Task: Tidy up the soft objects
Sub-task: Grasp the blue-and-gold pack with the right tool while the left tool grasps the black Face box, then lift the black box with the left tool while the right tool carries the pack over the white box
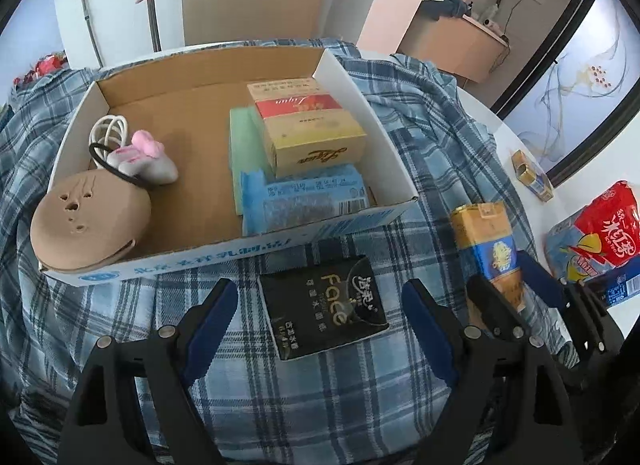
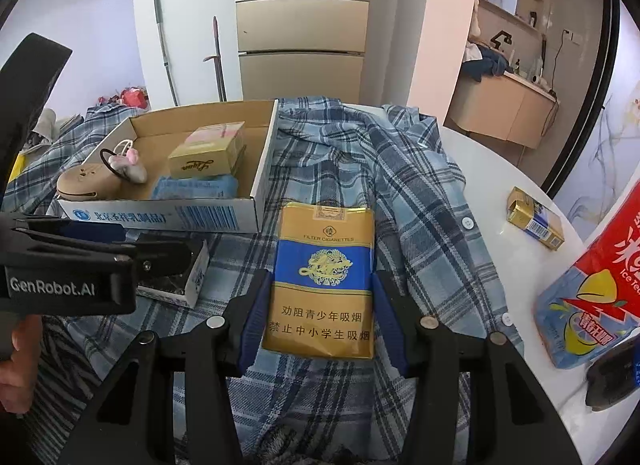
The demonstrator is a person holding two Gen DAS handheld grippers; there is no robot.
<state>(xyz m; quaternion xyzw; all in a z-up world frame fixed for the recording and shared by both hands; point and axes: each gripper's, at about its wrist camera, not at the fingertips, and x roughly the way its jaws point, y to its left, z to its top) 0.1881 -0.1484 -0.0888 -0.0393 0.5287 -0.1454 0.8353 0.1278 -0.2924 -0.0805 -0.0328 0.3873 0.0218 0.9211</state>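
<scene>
A black tissue pack (image 1: 324, 309) lies on the plaid shirt (image 1: 300, 393) just in front of the cardboard box (image 1: 256, 251). My left gripper (image 1: 320, 319) stands open around the pack, with a gap between each blue pad and the pack. My right gripper (image 2: 322, 317) is shut on a yellow and blue cigarette pack (image 2: 324, 277), held a little above the shirt (image 2: 420, 193). The left wrist view shows that pack (image 1: 490, 249) at the right, in the right gripper (image 1: 516, 289). The right wrist view shows the left gripper (image 2: 132, 247) over the tissue pack (image 2: 188, 281).
The box (image 2: 160, 217) holds a tan round case (image 1: 88, 221), a pink and white plush (image 1: 144, 161), a yellow carton (image 1: 312, 129), a green sponge (image 1: 242, 133) and a blue packet (image 1: 304, 201). A small cigarette pack (image 2: 536, 219) and a red iced tea multipack (image 2: 592, 297) lie on the white table at the right.
</scene>
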